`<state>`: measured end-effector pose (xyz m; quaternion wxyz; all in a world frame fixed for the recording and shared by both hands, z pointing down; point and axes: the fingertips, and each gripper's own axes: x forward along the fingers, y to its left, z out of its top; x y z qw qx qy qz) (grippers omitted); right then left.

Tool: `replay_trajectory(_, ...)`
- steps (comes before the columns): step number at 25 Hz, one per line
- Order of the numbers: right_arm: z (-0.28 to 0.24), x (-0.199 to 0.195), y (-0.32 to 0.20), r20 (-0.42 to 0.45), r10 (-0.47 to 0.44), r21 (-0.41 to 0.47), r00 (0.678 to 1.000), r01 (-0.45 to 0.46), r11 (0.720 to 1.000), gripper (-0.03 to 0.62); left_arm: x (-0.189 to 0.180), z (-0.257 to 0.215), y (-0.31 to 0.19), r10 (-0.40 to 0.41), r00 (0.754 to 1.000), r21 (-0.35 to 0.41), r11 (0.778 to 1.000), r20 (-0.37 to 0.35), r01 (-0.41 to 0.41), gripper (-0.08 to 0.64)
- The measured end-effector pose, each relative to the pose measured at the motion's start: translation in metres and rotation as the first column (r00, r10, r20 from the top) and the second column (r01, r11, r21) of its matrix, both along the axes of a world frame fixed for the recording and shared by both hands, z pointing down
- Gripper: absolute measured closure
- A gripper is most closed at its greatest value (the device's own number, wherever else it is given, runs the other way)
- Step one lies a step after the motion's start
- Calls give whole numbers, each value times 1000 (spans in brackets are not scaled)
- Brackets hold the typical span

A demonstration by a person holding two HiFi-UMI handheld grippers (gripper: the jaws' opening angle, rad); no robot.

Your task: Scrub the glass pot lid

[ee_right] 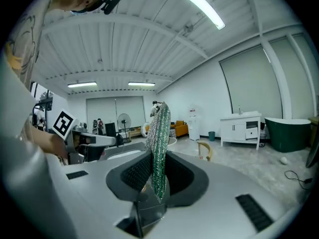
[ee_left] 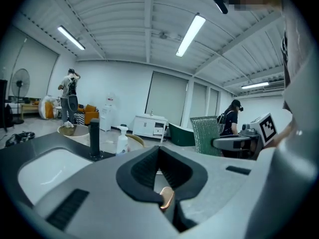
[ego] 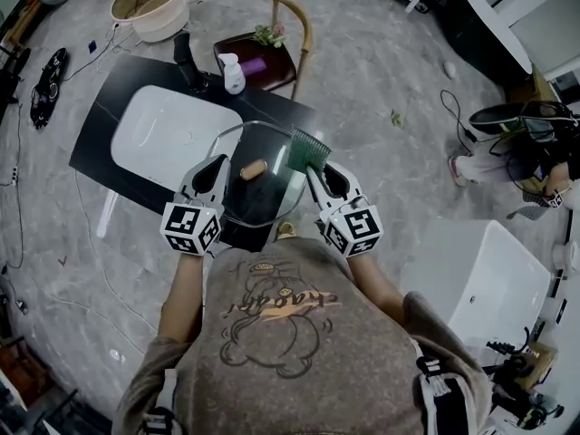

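In the head view the glass pot lid (ego: 272, 193), with a wooden knob (ego: 254, 168), is held up between my two grippers, above the near edge of the black counter (ego: 109, 125). My left gripper (ego: 220, 167) is shut on the lid's left rim; in the left gripper view its jaws (ee_left: 159, 156) stand together with the knob (ee_left: 167, 198) showing just behind them. My right gripper (ego: 314, 172) is shut on a green scrub pad (ego: 308, 149) at the lid's right edge. In the right gripper view the pad (ee_right: 159, 138) stands upright between the pads (ee_right: 134, 172).
A white sink basin (ego: 172, 134) is set in the counter, with a black faucet (ego: 188, 63) and a soap bottle (ego: 234, 73) behind it. Beyond stand a wooden chair (ego: 281, 43) and a beige tub (ego: 154, 3). A white bathtub (ego: 480, 270) lies at the right.
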<state>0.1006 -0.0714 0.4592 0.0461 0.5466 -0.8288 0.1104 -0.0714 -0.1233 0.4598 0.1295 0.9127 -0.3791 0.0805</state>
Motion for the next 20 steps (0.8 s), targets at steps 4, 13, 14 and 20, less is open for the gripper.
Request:
replay_trajectory(4,2,-1,4,9,8,40,1000,-9,999,497,-6,4,2,-66,998,42,997,-20,67,551)
replay_trajectory(13,14,-6,5,30,25,21,999,-26,999,497,-17,14,4,-132,991,90,987,-4,132,551)
replay_trajectory(14,14,-6,5,28,27,19,999,-28,999,497,-17,15,3,-135,991,85,987,-5,135,551)
replay_trajectory(20,18,-4,5,17,48,-4,999,-48,999,503,-17,14,5,-141,989,46,989,-33,142,551)
